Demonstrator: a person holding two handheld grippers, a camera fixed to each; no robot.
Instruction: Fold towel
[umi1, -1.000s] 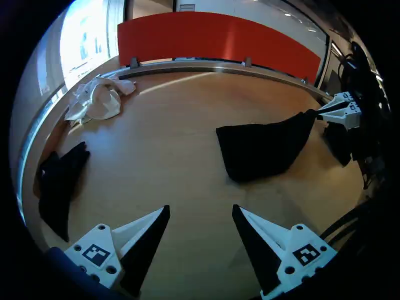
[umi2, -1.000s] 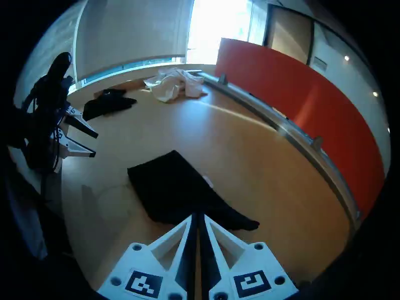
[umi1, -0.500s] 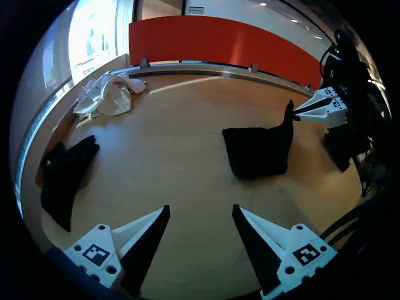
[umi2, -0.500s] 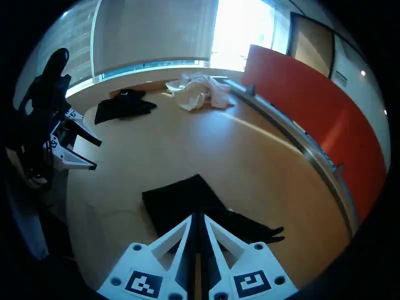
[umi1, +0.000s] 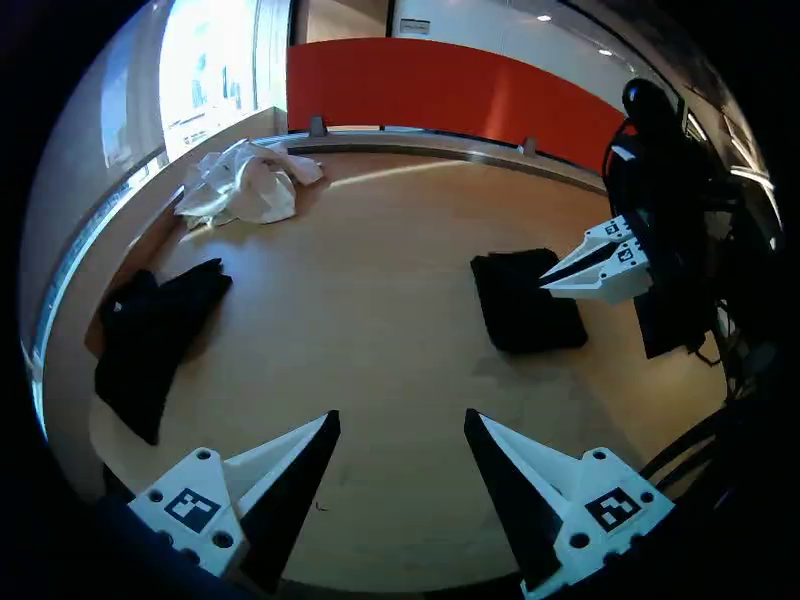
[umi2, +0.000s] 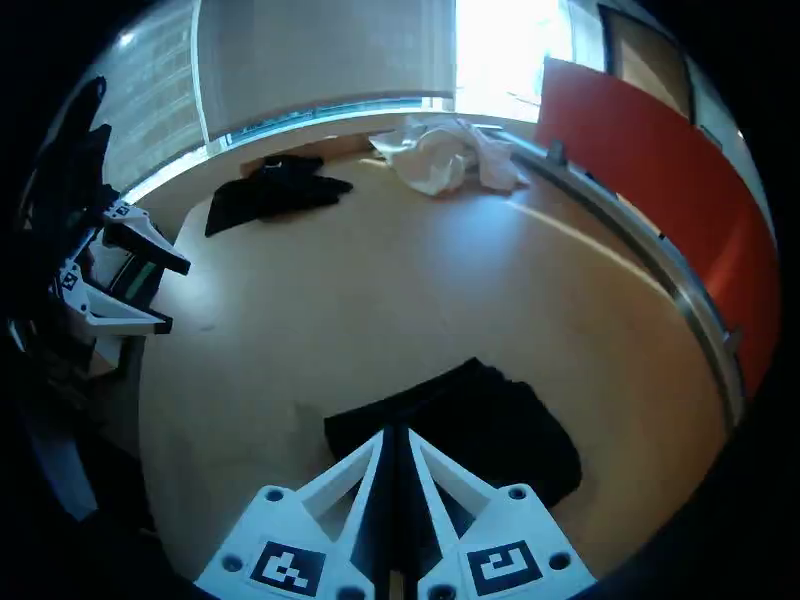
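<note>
The black towel (umi1: 520, 305) lies on the wooden table (umi1: 380, 260), folded into a small rectangle. In the left gripper view my right gripper (umi1: 548, 282) reaches in from the right with its tips low over the towel's right half, jaws closed. In the right gripper view the towel (umi2: 490, 425) lies just past my right gripper (umi2: 395, 432), whose tips are pinched together on its near edge. My left gripper (umi1: 400, 420) hovers open over bare wood, well short of the towel; it also appears open at the left as my left gripper (umi2: 178, 297).
A crumpled white cloth (umi1: 245, 185) lies at the table's far left corner, and another black cloth (umi1: 150, 325) lies along the left edge. A metal rail and an orange partition (umi1: 450, 90) bound the far side. A dark-clad arm (umi1: 670, 220) holds the right gripper.
The right gripper carried the towel's lifted corner over and down, so the stretched towel now lies folded small. The left gripper stayed open, its view swinging slightly.
</note>
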